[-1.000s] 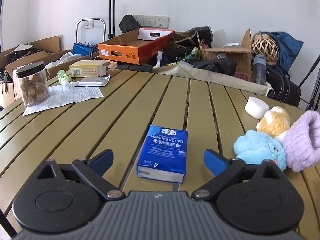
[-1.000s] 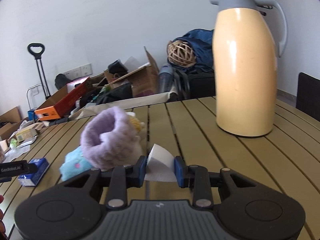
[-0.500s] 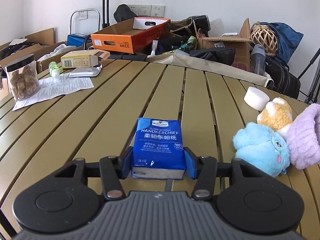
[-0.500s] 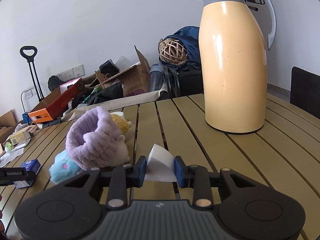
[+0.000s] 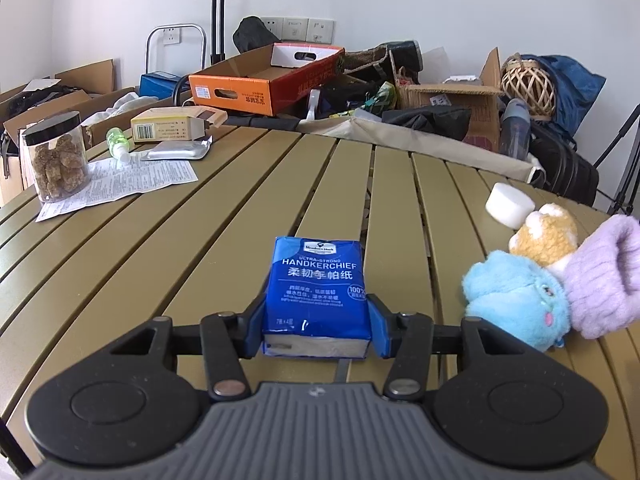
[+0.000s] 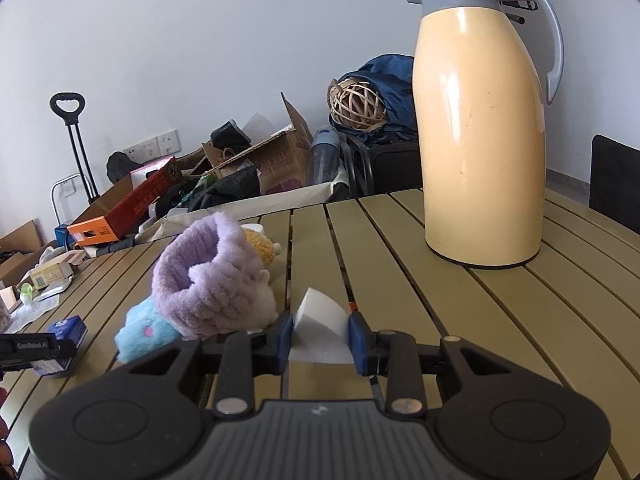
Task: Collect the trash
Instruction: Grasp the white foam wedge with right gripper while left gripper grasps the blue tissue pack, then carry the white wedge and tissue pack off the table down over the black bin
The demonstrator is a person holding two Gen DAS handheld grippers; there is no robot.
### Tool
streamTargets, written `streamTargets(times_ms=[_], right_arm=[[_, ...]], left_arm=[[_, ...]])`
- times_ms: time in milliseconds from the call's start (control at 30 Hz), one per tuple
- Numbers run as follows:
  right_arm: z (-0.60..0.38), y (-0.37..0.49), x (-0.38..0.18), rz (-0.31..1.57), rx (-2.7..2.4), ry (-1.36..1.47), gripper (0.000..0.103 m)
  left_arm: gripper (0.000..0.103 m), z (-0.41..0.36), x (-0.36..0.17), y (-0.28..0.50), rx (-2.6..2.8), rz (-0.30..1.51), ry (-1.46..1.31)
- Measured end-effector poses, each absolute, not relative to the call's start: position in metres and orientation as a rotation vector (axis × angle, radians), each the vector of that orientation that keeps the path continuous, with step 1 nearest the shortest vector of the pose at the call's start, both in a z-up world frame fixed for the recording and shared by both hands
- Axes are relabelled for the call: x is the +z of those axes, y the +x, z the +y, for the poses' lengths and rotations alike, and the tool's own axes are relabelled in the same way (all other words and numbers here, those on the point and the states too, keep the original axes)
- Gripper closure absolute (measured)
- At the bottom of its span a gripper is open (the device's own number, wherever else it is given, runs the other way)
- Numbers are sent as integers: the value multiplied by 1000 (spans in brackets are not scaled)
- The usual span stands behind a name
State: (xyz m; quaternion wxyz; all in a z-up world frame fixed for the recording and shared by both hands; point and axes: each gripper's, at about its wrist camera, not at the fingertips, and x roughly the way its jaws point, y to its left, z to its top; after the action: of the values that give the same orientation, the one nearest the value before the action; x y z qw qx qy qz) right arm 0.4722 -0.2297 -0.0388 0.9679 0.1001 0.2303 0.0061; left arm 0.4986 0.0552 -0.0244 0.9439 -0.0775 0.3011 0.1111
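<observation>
While the left gripper (image 5: 316, 330) clamps the tissue pack (image 5: 316, 300), the right gripper (image 6: 322, 338) pinches a white wedge (image 6: 320, 330).

Blue handkerchief pack (image 5: 318, 298), label up, lying flat on the slatted worktop (image 5: 200, 240), near centre. White foam wedge (image 6: 320, 330), pointed end up, near edge, right of the plush pile.
</observation>
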Motion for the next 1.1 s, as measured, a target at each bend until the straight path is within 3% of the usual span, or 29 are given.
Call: streamTargets(times_ms=[1100], right_arm=[[-212,397,-9,381,137,168,74]], left_arm=[[52,11,26,378,108,404,-111]])
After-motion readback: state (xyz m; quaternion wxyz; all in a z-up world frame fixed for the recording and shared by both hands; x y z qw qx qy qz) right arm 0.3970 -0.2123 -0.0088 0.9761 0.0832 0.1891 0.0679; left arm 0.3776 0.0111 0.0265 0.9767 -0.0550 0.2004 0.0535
